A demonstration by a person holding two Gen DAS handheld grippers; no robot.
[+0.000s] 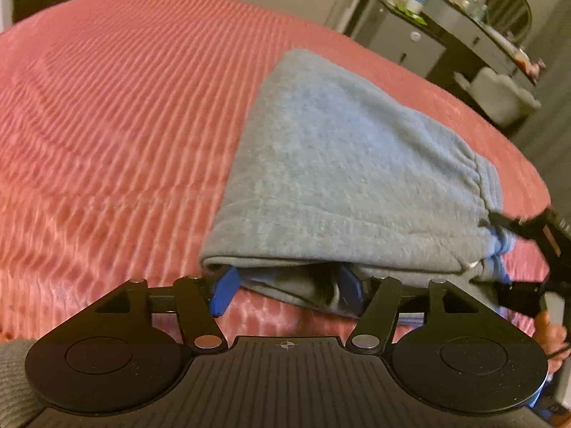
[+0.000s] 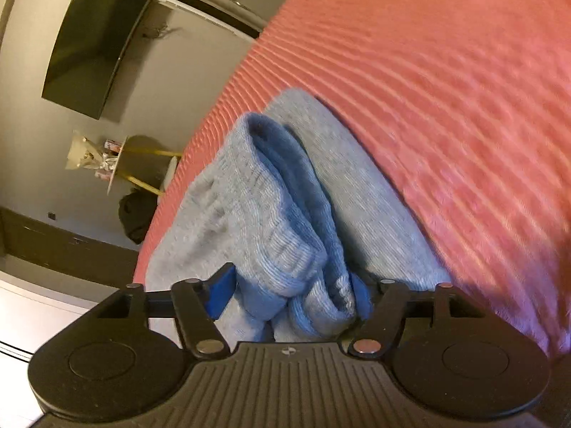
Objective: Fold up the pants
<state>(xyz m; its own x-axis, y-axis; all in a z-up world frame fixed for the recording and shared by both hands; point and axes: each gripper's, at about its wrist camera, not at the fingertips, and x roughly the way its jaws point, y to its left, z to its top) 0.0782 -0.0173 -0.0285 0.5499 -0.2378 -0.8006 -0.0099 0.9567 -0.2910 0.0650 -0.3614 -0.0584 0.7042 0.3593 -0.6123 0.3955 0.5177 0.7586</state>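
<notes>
Grey-blue sweatpants point(image 1: 339, 149) lie folded into a thick stack on a pink ribbed bedspread point(image 1: 125, 107). My left gripper point(image 1: 288, 290) sits at the stack's near folded edge. Its blue fingers point(image 1: 225, 290) stand apart, tucked under the top layer with lower layers between them, and no pinch shows. At the stack's right end, by the gathered waistband, is my right gripper point(image 1: 499, 253). In the right wrist view, the pants' ribbed band point(image 2: 257, 207) bunches loosely between the spread fingers of the right gripper point(image 2: 291, 297).
A hand point(image 1: 549, 328) holds the right gripper. Beyond the bed's far right edge are a dark dresser point(image 1: 464, 28) with several items and a white chair point(image 1: 506, 96). Off the bed's other side are a wall screen point(image 2: 89, 42), a small round table point(image 2: 121, 164) and a dark bag point(image 2: 135, 221).
</notes>
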